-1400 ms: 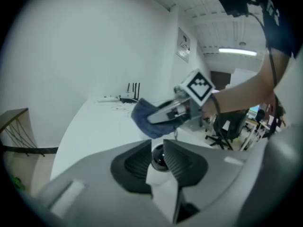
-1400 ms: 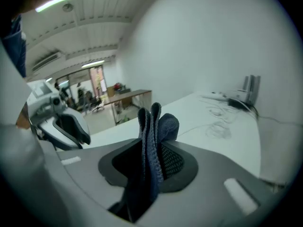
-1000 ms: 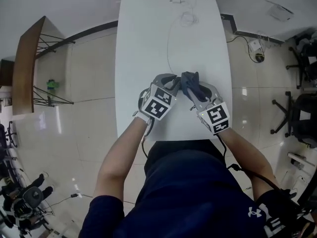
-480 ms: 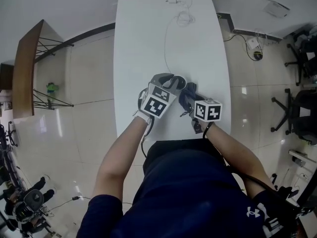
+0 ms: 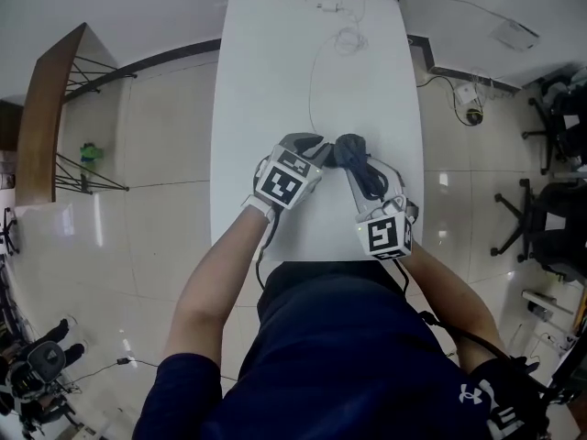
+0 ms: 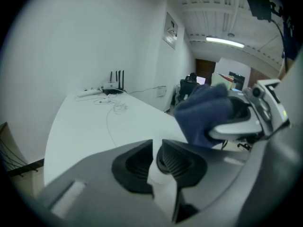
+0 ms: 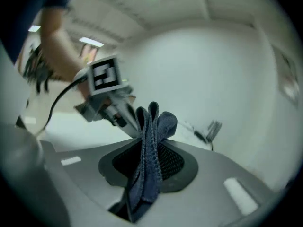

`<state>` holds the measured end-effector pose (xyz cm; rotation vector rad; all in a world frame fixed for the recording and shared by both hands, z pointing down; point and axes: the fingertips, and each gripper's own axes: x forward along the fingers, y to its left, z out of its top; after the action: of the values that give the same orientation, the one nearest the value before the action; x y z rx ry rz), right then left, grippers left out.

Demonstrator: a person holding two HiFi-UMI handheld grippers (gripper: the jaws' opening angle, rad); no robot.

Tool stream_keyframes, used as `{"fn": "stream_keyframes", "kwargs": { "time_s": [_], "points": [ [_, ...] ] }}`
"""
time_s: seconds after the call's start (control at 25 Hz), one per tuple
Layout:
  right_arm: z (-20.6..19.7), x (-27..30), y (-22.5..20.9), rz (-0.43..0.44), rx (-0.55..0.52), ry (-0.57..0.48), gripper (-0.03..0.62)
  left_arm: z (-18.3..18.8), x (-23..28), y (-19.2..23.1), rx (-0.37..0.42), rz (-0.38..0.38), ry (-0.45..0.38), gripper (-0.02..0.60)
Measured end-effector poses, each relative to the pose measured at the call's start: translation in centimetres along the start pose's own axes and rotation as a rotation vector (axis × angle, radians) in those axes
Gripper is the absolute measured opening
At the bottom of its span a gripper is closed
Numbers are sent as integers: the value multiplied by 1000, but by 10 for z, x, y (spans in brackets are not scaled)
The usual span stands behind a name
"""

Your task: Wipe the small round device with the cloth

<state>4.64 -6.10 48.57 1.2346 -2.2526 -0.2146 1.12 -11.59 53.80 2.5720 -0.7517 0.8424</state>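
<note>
Device first: the small round white plastic device (image 6: 158,186) sits pinched between the left tongs (image 6: 157,151), which are closed on its sides with only a narrow white strip showing. Just beyond the device and to its right hangs the bunched dark blue cloth (image 6: 206,112). The right tongs (image 7: 149,143) are clamped on it, so that a folded tuft stands past their tips. In the head view the cloth (image 5: 353,152) lies close beside the left tongs (image 5: 319,150), on the device's right, above the near end of the long white tabletop (image 5: 312,71). The wipe looks to depend on that small sideways gap, and I judge the right hand should close it while the left holds the device steady.

Whether cloth and device touch is unclear. The device's outline and long axis are hidden by the pads, and it cannot be made out from above. Thin cables (image 5: 341,37) lie well beyond the device at the far end.
</note>
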Motion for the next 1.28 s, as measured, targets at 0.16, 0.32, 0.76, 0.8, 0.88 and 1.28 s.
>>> {"fn": "stream_keyframes", "kwargs": {
  "time_s": [0.16, 0.32, 0.76, 0.8, 0.88, 1.28],
  "points": [
    [-18, 12, 53, 69, -504, 33, 98, 3, 3, -5, -20, -68, 29, 61],
    [-50, 15, 80, 115, -632, 90, 98, 5, 0, -7, -18, -87, 46, 61],
    [-106, 29, 114, 224, -769, 278, 98, 1, 4, 1, 19, -24, 17, 54],
    [-100, 25, 115, 243, -718, 249, 98, 4, -1, 2, -3, -23, -5, 54],
    [-77, 11, 113, 289, -510, 158, 98, 16, -21, 5, -85, -23, -76, 54],
    [14, 2, 10, -80, -289, 158, 98, 6, -99, 41, -373, 125, -289, 52]
  ]
}}
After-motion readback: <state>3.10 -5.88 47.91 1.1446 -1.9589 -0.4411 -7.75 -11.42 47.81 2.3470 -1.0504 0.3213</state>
